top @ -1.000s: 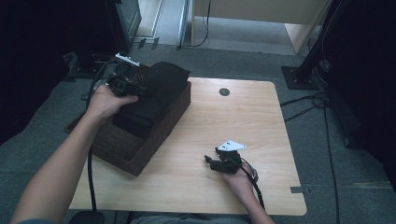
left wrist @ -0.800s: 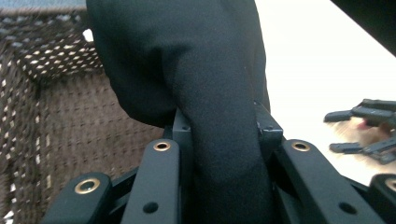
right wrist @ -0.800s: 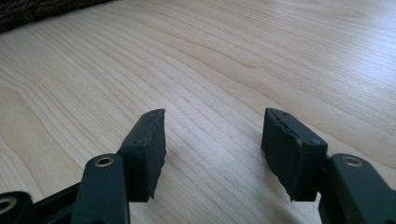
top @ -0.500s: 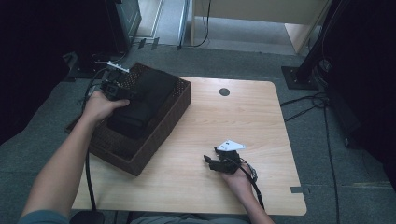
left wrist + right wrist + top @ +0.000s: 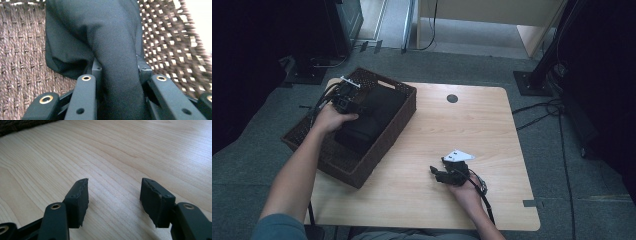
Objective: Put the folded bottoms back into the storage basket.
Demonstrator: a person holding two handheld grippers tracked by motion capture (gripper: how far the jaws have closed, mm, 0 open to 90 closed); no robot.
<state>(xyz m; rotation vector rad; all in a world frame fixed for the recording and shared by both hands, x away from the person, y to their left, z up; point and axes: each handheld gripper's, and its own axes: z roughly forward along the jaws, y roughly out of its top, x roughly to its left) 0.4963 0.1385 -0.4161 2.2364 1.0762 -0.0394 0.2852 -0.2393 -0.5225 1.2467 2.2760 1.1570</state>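
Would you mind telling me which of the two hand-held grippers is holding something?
The left hand-held gripper, over the brown woven basket, is clamped on a fold of black cloth. The right hand-held gripper rests on the wooden table, jaws apart with nothing between.

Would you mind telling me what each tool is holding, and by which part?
The left tool grips a fold of the black cloth in the basket. The right tool holds nothing.

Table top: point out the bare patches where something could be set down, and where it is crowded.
Most of the table is bare: the stretch between the wicker basket and the far right edge, past the small dark disc. The near strip beside the right gripper is tighter. The basket is crowded: the black cloth and the left gripper fill it.
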